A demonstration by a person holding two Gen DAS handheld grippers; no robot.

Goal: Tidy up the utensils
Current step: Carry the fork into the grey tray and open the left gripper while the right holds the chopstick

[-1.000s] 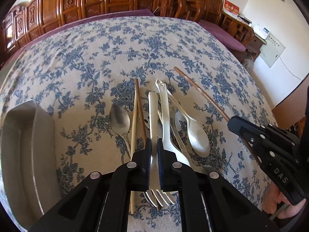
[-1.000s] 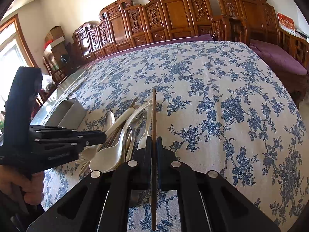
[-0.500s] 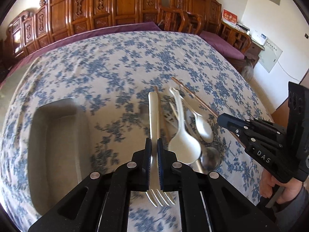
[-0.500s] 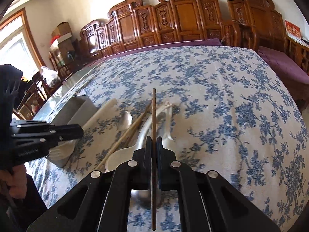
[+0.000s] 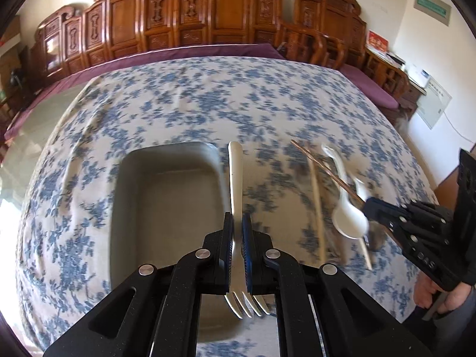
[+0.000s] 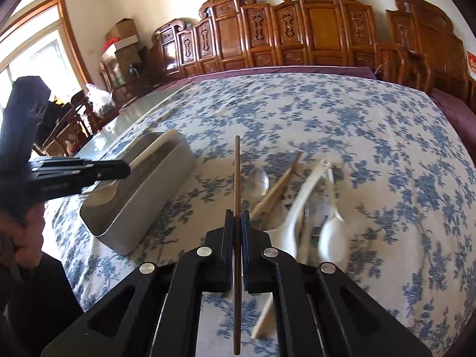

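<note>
Steel fork pinched in closed L gripper over tray, R gripper clamped on 1 brown chopstick

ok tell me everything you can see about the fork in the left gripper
The fork is plain silver metal with a long flat handle and four tines. The left gripper is shut on its neck, the blue pads pressing both sides. The handle points away from the camera; the tines stick back toward it. It hangs clear of the cloth, over the right edge of the grey rectangular tray. Only the gripper touches it.
</note>
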